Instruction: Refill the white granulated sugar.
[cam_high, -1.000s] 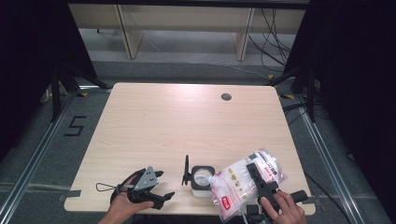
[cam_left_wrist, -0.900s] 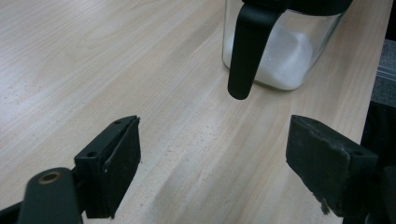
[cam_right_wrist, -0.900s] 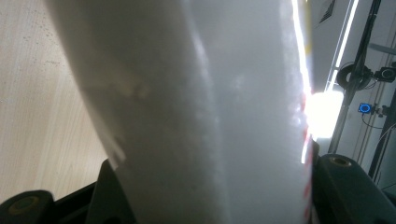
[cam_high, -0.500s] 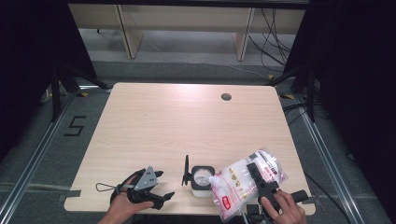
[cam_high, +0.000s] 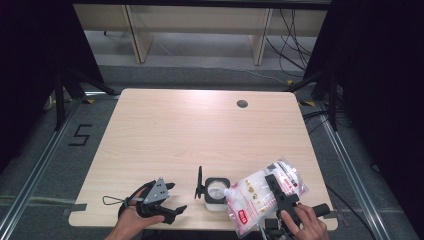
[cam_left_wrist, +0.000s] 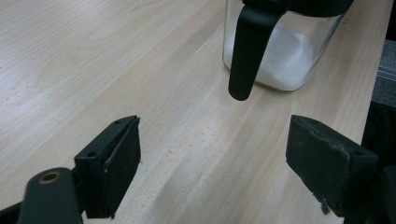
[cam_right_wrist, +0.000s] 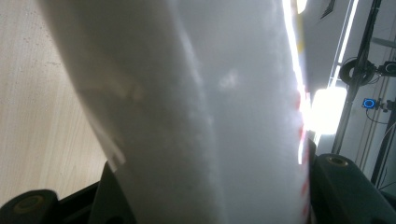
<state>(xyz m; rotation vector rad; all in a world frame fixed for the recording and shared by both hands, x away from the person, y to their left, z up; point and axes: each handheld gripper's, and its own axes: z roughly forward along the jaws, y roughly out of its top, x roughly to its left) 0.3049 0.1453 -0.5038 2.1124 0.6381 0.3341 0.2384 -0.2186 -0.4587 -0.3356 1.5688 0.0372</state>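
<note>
**Pouring from the bag into the open jar**

The left gripper (cam_high: 167, 207) rested at the near edge of the table (cam_high: 200, 125), its jaws standing wide apart with nothing between them; in the left gripper view only bare wood lay between the pads. Ahead of those jaws and a little to their right stood the glass jar (cam_left_wrist: 285, 56), part-filled with a white powder, its black flip lid (cam_high: 199, 183) swung up on the side facing that gripper.

Just beside the jar, on its far side from the left gripper, the right gripper (cam_high: 281, 192) held the clear refill bag (cam_high: 265, 195) about its middle, jaws roughly half closed and pressing the bag's sides. The bag was tilted, its spout corner touching or just over the jar's mouth.

To do this well, I judge the spout should stay centred over the opening, the tilt raised slowly so the powder runs without surging, and the grip kept steady. The free left gripper could brace the jar against tipping.
</note>
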